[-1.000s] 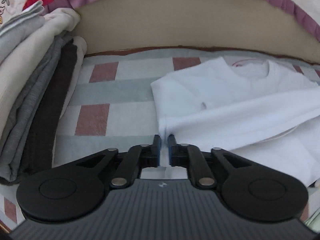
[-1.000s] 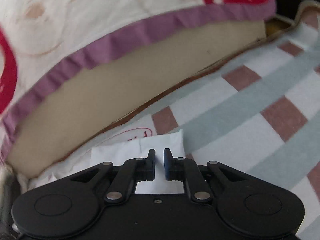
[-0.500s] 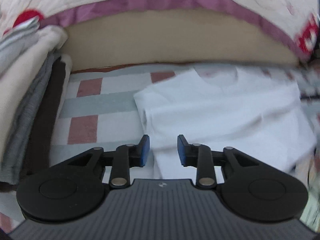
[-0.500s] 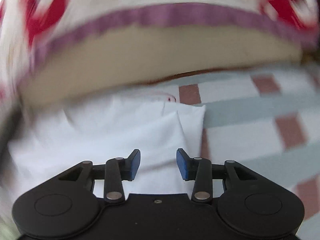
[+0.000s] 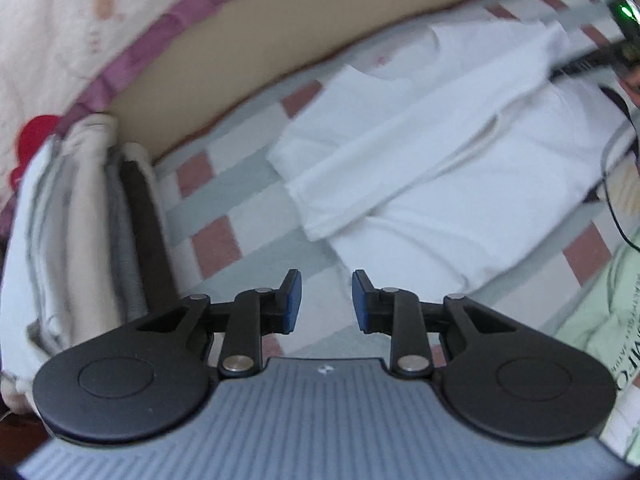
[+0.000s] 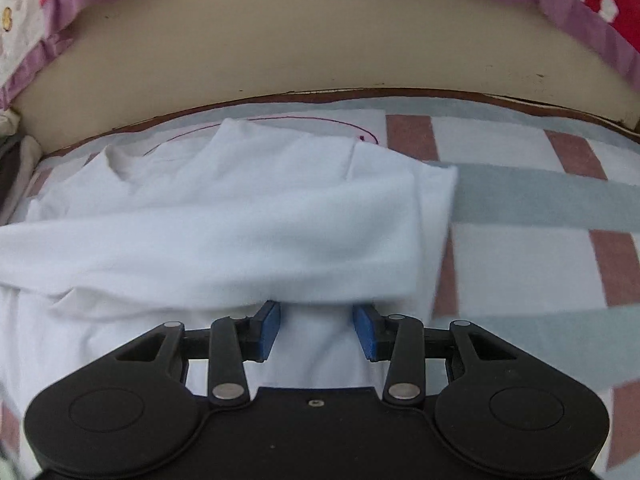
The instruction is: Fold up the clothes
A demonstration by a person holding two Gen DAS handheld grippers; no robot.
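A white shirt [image 5: 432, 160] lies on the checked bed cover [image 5: 224, 208], with one sleeve folded across its body. It also fills the right wrist view [image 6: 224, 216]. My left gripper [image 5: 326, 300] is open and empty, above the cover just short of the shirt's lower left corner. My right gripper [image 6: 316, 330] is open and empty, low over the shirt, at the lower edge of the folded-over layer.
A stack of folded grey, cream and dark clothes [image 5: 88, 232] stands at the left. A beige headboard [image 6: 320, 44] with a purple-trimmed quilt [image 5: 80, 20] runs along the back. A pale green printed garment [image 5: 600, 320] lies at the right edge.
Both grippers were shut on the white shirt, then opened and let it go. The left gripper has pulled back and turned left; the right now looks squarely over the shirt.
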